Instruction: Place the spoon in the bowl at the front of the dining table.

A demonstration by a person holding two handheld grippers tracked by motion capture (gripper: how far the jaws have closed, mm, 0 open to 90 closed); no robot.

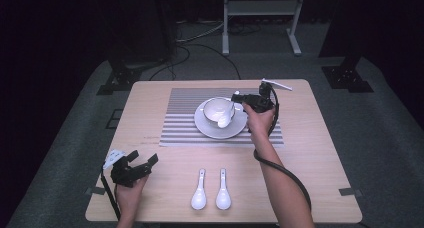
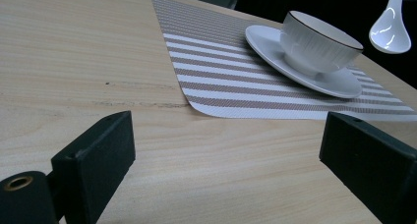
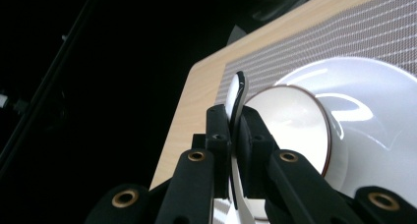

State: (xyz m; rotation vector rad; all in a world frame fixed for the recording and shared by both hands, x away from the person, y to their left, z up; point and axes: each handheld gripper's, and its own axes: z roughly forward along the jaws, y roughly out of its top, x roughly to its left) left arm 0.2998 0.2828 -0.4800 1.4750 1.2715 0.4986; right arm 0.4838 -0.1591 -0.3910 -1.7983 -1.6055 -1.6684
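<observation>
Both arms extended; grippers well apart.
Left gripper [image 1: 145, 163] rests low at the near left, gripped by the left hand [image 1: 129, 190], jaws spread wide with nothing between them. Right forearm [image 1: 280, 180] reaches forward; right hand [image 1: 260, 122] carries the right gripper [image 1: 239, 99], jaws clamped on a white spoon handle [image 3: 235, 98].

The left tongs [image 2: 226, 160] stand wide apart above the wooden counter [image 2: 74, 62]; beyond, a cup [image 2: 319, 42] sits on its saucer [image 2: 275, 44] on a striped placemat [image 2: 221, 71].

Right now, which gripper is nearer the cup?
Right. The right gripper holds a spoon directly over the cup; the left gripper sits open by the table's near-left edge.
</observation>
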